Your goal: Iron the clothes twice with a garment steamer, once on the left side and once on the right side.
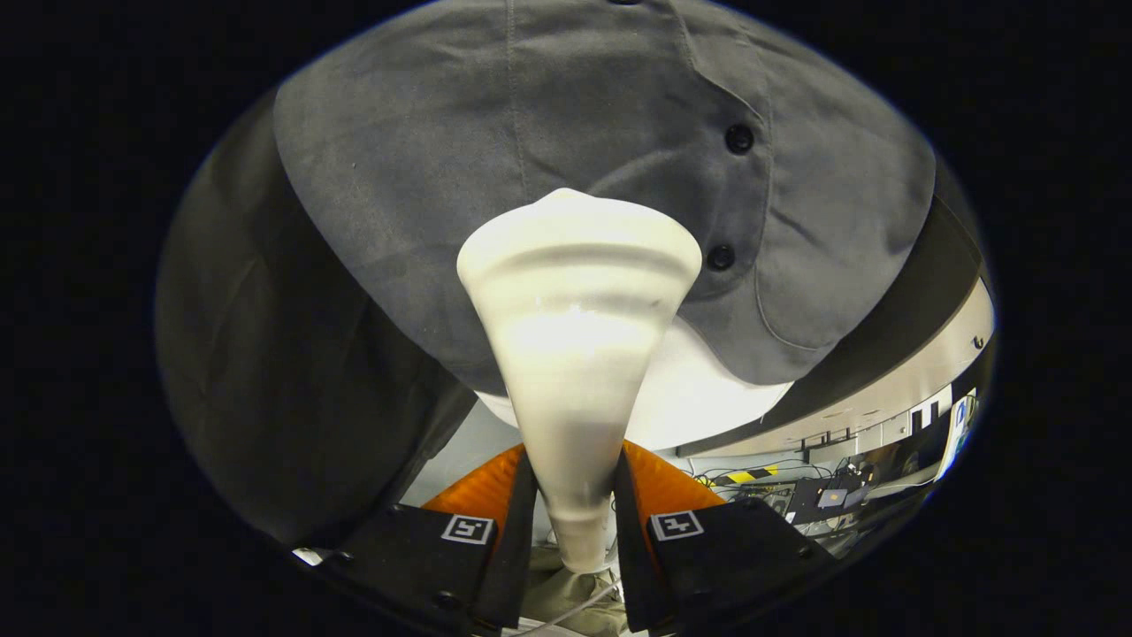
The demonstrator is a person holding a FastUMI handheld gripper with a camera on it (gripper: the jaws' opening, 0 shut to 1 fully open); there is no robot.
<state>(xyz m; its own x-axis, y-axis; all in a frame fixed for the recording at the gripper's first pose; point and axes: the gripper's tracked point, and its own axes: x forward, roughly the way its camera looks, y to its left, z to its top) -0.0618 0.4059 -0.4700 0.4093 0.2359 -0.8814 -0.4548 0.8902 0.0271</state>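
A white garment steamer point(575, 354) with a cone-shaped head rises from between my fingers, and my gripper point(575, 495) is shut on its narrow neck. The wide head points at a grey button-up shirt point(495, 159) hanging just beyond it, close to the cloth; whether it touches I cannot tell. Two dark buttons point(739, 139) run down the shirt's placket to the right of the head. The head sits over the shirt's lower part, left of the placket. A thin cord point(575, 610) trails below the steamer's neck.
A white surface point(707, 398) shows under the shirt's hem. Dark cloth point(283, 372) hangs to the left. Beyond the right finger lie a floor with cables, a yellow-and-black strip point(747, 476) and equipment with screens point(831, 497).
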